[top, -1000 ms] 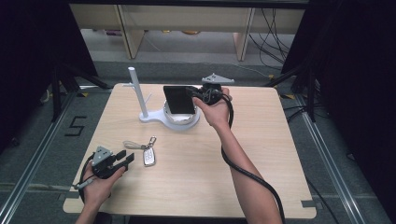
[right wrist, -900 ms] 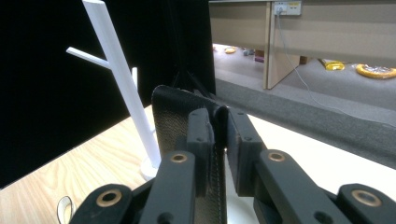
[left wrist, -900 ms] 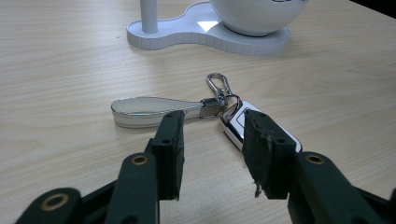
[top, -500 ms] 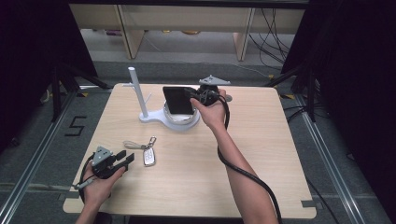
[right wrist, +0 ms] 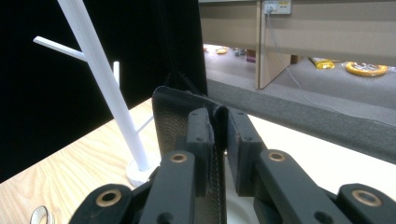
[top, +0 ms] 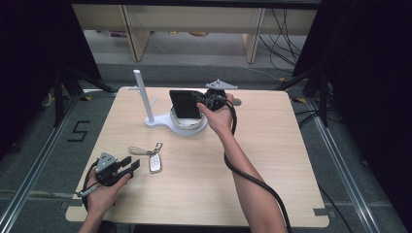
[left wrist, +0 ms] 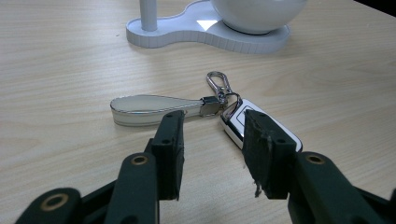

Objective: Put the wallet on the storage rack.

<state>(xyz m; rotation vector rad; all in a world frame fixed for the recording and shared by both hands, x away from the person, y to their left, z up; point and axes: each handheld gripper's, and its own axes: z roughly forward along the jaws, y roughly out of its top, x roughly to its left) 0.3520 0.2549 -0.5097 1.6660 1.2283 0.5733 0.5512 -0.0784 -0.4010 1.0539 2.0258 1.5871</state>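
Black and flat, one wallet (top: 185,103) is clamped between the closed jaws of the right gripper (top: 201,99), just above the round dish of one white stand (top: 167,121) with a thin post. One car key (top: 155,163) with its pale strap lies on the wooden surface (top: 272,145), just ahead of the left gripper (top: 130,165), whose jaws stand partly open and touch nothing.
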